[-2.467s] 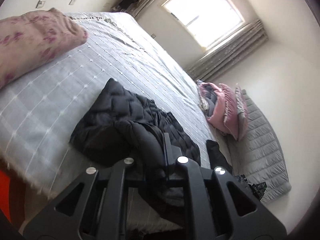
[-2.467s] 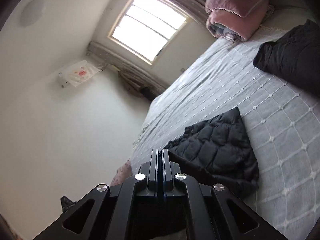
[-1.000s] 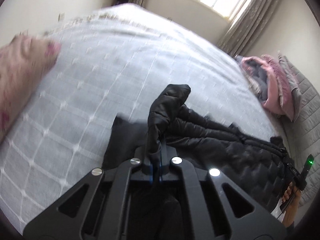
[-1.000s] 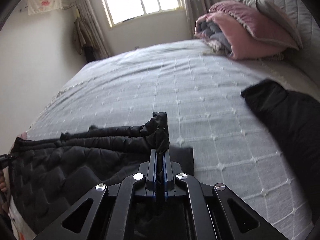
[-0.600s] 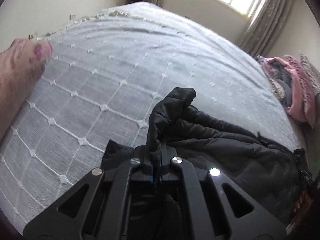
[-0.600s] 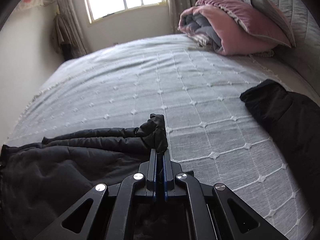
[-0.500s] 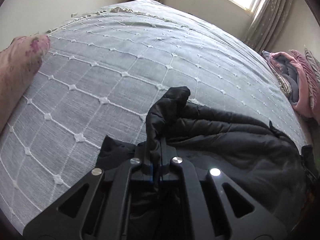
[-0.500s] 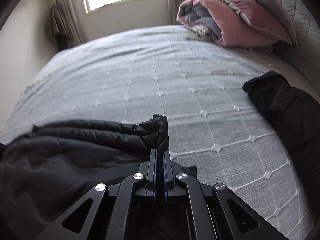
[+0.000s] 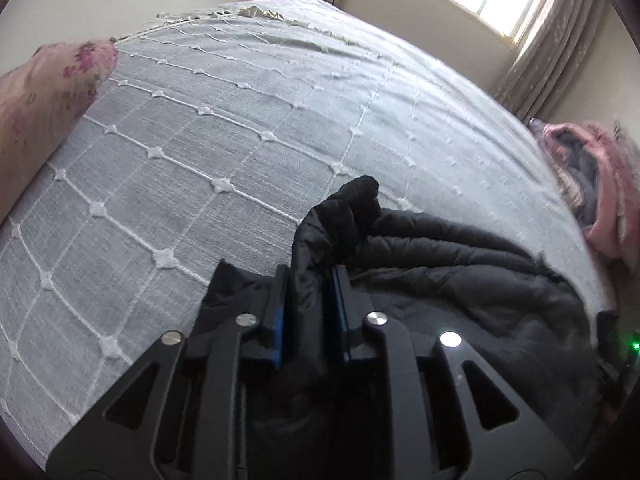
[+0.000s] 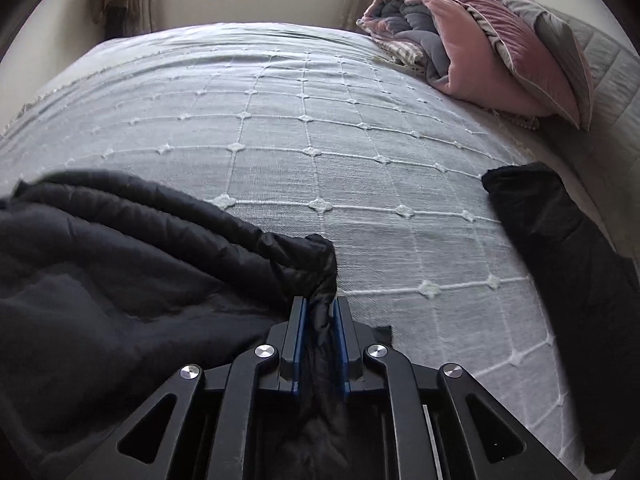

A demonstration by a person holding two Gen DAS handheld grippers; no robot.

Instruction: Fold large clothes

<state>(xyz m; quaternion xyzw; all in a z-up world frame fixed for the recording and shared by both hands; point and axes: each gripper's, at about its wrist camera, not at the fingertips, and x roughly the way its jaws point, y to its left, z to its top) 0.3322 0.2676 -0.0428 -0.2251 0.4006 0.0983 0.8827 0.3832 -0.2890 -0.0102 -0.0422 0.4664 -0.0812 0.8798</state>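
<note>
A black quilted jacket (image 9: 460,276) lies spread on the grey checked bedspread (image 9: 240,140). My left gripper (image 9: 308,276) has its jaws slightly parted, with a bunched edge of the jacket still standing between them. In the right wrist view the jacket (image 10: 120,264) fills the lower left. My right gripper (image 10: 319,304) also has its jaws slightly parted around a fold of the jacket's other edge, low over the bedspread (image 10: 320,140).
A floral pillow (image 9: 44,92) lies at the far left. A rolled pink and grey duvet with cushions (image 10: 480,44) sits at the bed's far right corner. Another black garment (image 10: 568,264) lies to the right. A window and curtains (image 9: 540,32) are behind the bed.
Both grippers have lowered the jacket edge toward the bed. Their jaws, tightly shut half a second ago, now stand slightly apart around the fabric.
</note>
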